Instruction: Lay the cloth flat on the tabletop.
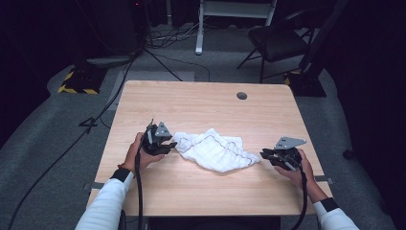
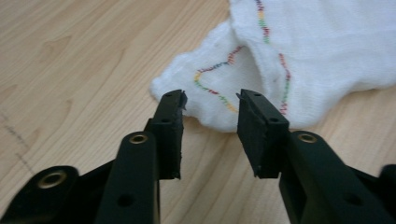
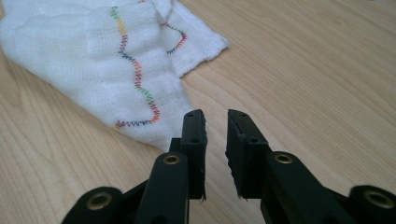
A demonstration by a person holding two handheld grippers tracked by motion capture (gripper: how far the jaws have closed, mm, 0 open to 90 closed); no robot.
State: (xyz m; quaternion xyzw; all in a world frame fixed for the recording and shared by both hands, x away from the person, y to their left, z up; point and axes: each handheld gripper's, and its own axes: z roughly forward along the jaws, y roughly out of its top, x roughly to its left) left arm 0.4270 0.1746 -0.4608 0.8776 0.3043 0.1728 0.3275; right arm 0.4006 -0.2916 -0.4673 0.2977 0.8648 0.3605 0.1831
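1. High view takes in the whole scene: a crumpled white cloth [image 1: 215, 149] lies on the near half of a light wooden table [image 1: 206, 103], with the left gripper [image 1: 165, 145] at its left end and the right gripper [image 1: 268, 154] at its right end, each held in a hand with a white sleeve.
2. Left gripper view adds what the high view cannot resolve: the cloth [image 2: 289, 60] carries a wavy line of multicoloured stitching, and its rounded corner lies just past the tips of the jaws. The jaws stand apart with nothing pinched; bare wood shows between the pads.
3. Right gripper view shows the cloth's [image 3: 102, 65] other end, again with coloured zigzag stitching, its edge lying just beside the left jaw. The jaws here are parted by a narrow gap, empty, with the cloth outside it.
4. Only the high view gives the room: grey carpet, a folding chair [image 1: 280, 40] beyond the table, black cables trailing over the floor, a yellow-and-black striped base [image 1: 79, 84] at the left, and a small dark round grommet [image 1: 242, 95] in the tabletop near its far edge.
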